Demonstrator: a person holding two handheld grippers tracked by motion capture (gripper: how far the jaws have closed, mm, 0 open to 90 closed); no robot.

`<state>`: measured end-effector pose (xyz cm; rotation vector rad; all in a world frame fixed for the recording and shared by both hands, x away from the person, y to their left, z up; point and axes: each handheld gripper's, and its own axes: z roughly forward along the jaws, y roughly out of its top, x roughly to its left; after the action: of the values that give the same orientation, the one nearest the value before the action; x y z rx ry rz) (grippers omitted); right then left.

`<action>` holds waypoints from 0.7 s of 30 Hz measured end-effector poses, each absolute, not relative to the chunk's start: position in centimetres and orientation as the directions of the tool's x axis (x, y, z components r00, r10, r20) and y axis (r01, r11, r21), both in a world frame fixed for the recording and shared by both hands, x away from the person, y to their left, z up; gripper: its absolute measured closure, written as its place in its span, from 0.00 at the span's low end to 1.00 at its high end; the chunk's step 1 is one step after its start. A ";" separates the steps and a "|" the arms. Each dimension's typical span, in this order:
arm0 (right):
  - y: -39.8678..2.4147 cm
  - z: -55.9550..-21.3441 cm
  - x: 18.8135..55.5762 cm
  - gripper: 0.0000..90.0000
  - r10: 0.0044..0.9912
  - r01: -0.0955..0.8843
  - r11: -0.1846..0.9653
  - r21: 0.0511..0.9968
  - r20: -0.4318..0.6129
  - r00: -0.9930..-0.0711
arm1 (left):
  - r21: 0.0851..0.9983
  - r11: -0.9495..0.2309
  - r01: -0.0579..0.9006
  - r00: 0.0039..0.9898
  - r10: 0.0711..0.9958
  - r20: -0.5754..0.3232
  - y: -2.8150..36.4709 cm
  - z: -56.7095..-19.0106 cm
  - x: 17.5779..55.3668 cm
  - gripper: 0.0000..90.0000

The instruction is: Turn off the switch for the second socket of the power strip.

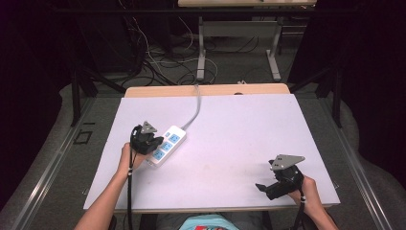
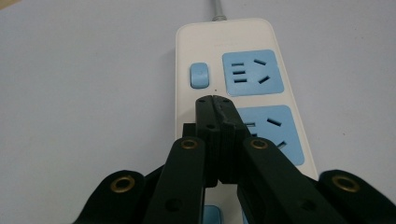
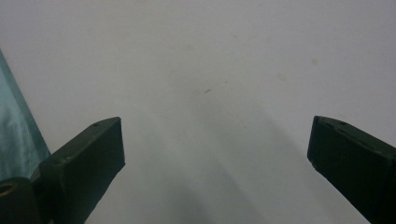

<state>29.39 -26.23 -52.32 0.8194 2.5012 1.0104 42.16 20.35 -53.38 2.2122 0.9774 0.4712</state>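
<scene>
A white power strip with blue sockets lies on the left half of the white table top, its grey cable running to the far edge. My left gripper hovers over the strip's near end, jaws shut with nothing between them. In the left gripper view the shut tips sit just below the blue switch, beside a blue socket of the power strip. My right gripper rests near the table's front right corner, jaws wide open over bare table.
The white table top has a wooden strip along its far edge. Beyond it stand a second desk's legs and loose cables on the floor. A teal sleeve or cloth shows at the left of the right gripper view.
</scene>
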 end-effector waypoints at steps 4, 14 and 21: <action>-26.3 -52.3 29.4 0.04 0.611 0.380 0.587 0.715 -0.083 -0.787 | 0.705 -0.468 0.532 0.646 0.763 0.019 20.8 -53.4 42.3 1.00; -26.3 -52.3 29.4 0.04 0.611 0.387 0.589 0.710 -0.077 -0.788 | 0.708 -0.485 0.513 0.648 0.760 0.051 20.8 -53.4 42.3 1.00; -26.2 -52.4 29.4 0.04 0.613 0.381 0.588 0.714 -0.086 -0.785 | 0.711 -0.464 0.529 0.638 0.770 0.028 21.0 -53.5 42.3 1.00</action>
<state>29.44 -26.23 -52.36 0.8088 2.4968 1.0098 42.34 20.99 -53.46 2.1761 1.0075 0.4565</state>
